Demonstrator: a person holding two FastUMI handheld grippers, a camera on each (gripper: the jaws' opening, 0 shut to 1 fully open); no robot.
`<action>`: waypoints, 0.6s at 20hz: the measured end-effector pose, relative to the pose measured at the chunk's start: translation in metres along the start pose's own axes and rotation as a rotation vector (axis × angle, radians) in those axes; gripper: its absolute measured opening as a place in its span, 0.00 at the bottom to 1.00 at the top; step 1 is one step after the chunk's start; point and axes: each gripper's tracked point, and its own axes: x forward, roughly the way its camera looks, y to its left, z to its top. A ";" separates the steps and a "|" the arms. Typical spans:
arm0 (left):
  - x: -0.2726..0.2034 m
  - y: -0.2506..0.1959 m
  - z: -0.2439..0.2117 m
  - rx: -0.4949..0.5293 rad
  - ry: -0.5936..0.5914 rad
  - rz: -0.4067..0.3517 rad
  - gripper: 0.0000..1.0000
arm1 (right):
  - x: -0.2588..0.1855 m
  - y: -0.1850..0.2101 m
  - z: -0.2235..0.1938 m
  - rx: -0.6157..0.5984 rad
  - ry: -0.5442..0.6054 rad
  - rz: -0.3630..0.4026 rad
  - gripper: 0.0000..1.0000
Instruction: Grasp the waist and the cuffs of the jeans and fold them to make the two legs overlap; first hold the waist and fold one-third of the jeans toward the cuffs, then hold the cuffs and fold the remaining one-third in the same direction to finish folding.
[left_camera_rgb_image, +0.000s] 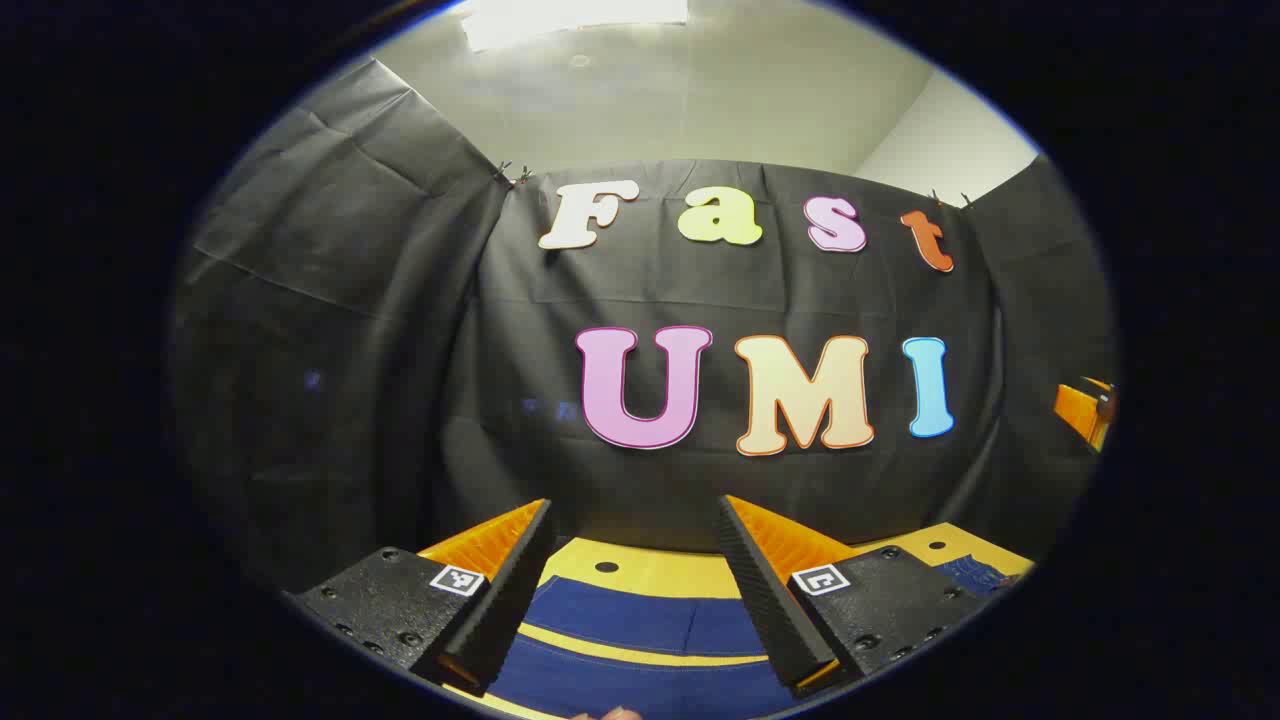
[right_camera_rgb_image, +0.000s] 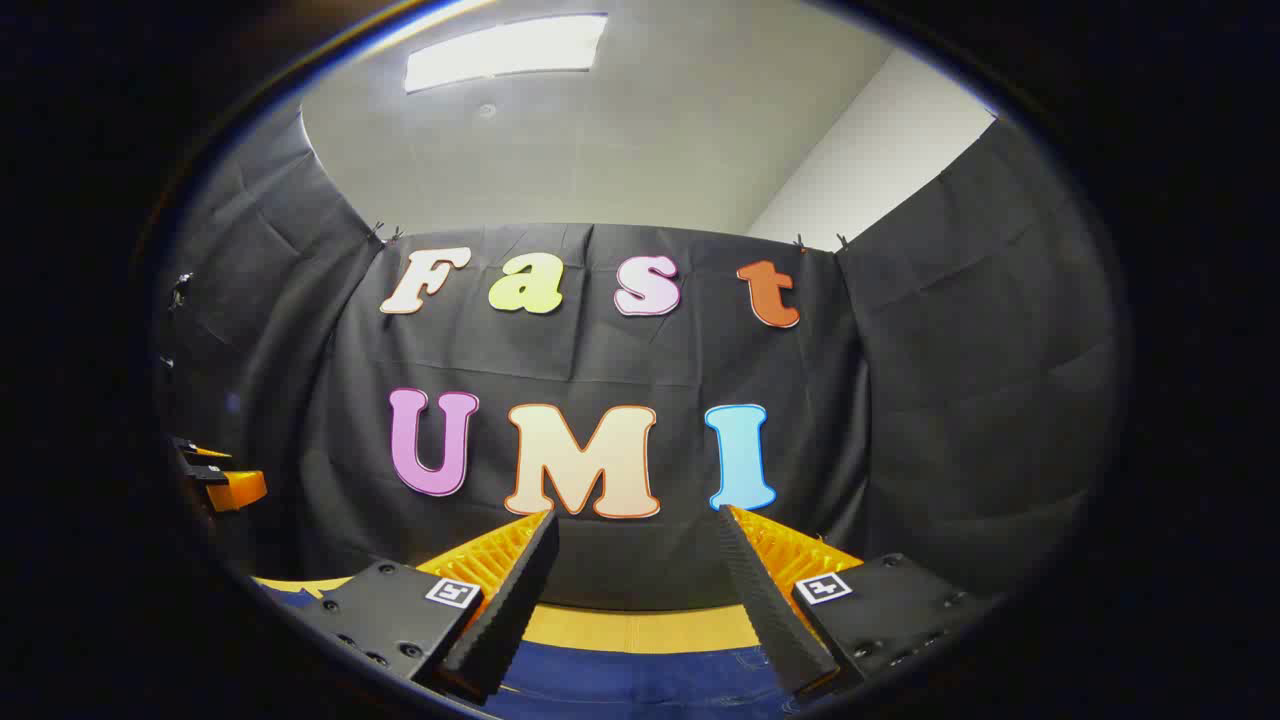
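Dark blue jeans (left_camera_rgb_image: 640, 625) lie flat on a yellow table (left_camera_rgb_image: 650, 572), low in the left gripper view, with a strip of table showing between two parts of the cloth. My left gripper (left_camera_rgb_image: 635, 520) hangs above them, open, nothing between its ridged black fingers (left_camera_rgb_image: 755, 580). In the right gripper view the jeans (right_camera_rgb_image: 640, 685) show as a blue band at the bottom, under my right gripper (right_camera_rgb_image: 635, 525), which is open and holds nothing. The orange body of the right gripper (left_camera_rgb_image: 1085, 410) shows at the right edge of the left gripper view. The left gripper (right_camera_rgb_image: 215, 475) appears at the left edge of the right gripper view.
The black cloth wall (left_camera_rgb_image: 700, 470) stands close behind the table's far edge (right_camera_rgb_image: 640, 630) and wraps round both sides. A round hole (left_camera_rgb_image: 606, 567) marks the tabletop near the far edge. A fingertip (left_camera_rgb_image: 620, 713) pokes in at the bottom of the left gripper view.
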 end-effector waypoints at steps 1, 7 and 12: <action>-0.001 0.000 -0.001 -0.001 0.003 0.001 0.94 | -0.001 0.000 -0.003 0.001 0.005 0.000 0.98; -0.002 0.001 -0.007 0.025 0.016 0.002 0.94 | 0.000 -0.002 -0.009 0.007 0.025 0.004 0.98; -0.001 0.002 -0.017 0.025 0.045 -0.003 0.94 | 0.003 0.000 -0.005 0.020 0.024 0.006 0.98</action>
